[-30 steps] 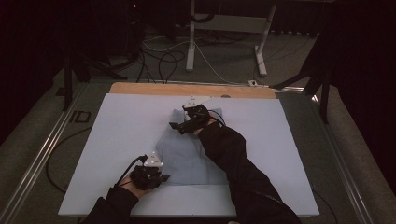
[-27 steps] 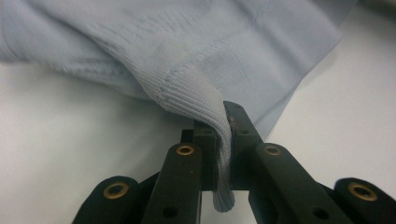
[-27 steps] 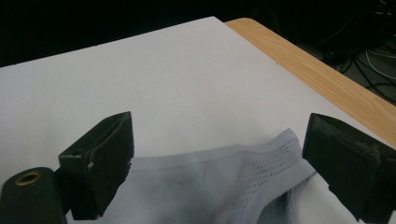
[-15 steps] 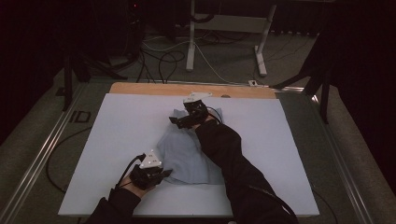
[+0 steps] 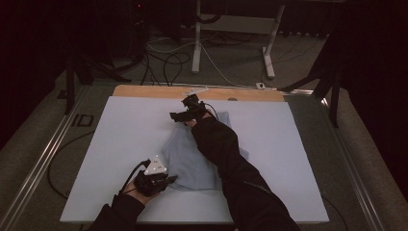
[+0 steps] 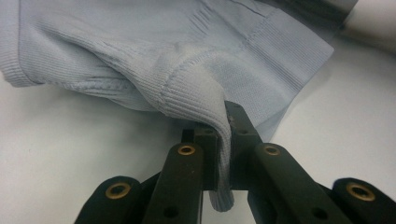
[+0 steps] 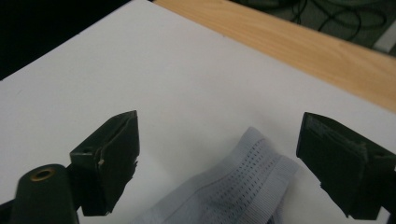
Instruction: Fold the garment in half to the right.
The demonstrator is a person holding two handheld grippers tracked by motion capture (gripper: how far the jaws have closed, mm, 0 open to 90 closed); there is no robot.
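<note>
Left tool clamped on pale-blue garment hem, right tool outstretched — jaws wide, empty

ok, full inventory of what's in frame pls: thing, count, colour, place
knit garment: 1, pale blue-grey, middle of the board, partly under the right forearm
board: 1, white, covers the table top
table edge: 1 strip, light wood, along the board's far side
cables: several, dark and white, on the floor beyond the table
stand legs: 2, white, on the floor behind
left tool: 1, black, near corner, shut on the garment's ribbed hem
right tool: 1, black, far end of the garment, jaws open around a fold
</note>
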